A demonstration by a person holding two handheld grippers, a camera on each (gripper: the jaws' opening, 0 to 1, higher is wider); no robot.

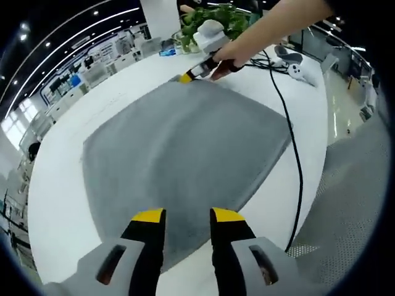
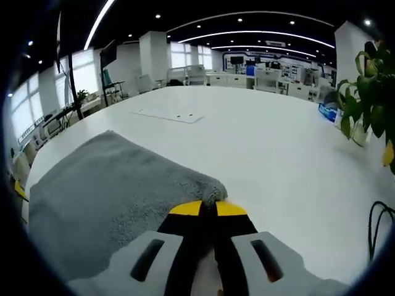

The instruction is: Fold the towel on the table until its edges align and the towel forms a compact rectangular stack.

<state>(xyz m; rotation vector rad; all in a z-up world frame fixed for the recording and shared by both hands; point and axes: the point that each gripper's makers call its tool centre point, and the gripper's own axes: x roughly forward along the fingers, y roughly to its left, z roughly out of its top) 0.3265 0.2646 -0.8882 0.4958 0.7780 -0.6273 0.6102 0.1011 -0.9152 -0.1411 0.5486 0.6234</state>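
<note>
A grey towel (image 1: 185, 148) lies spread flat on the white table (image 1: 62, 185). In the left gripper view my left gripper (image 1: 187, 217) stands open over the towel's near edge, with nothing between its yellow-tipped jaws. A hand holds my right gripper (image 1: 196, 72) at the towel's far corner. The right gripper view shows that gripper (image 2: 208, 207) shut, with the towel's corner (image 2: 211, 192) pinched at its tips. The rest of the towel (image 2: 105, 197) stretches away to the left, still flat.
A black cable (image 1: 295, 154) runs along the towel's right side. A potted plant (image 1: 213, 21) and a white device (image 1: 296, 66) stand at the far end. A flat white sheet (image 2: 170, 115) lies farther out. A mesh chair (image 1: 352, 209) is on the right.
</note>
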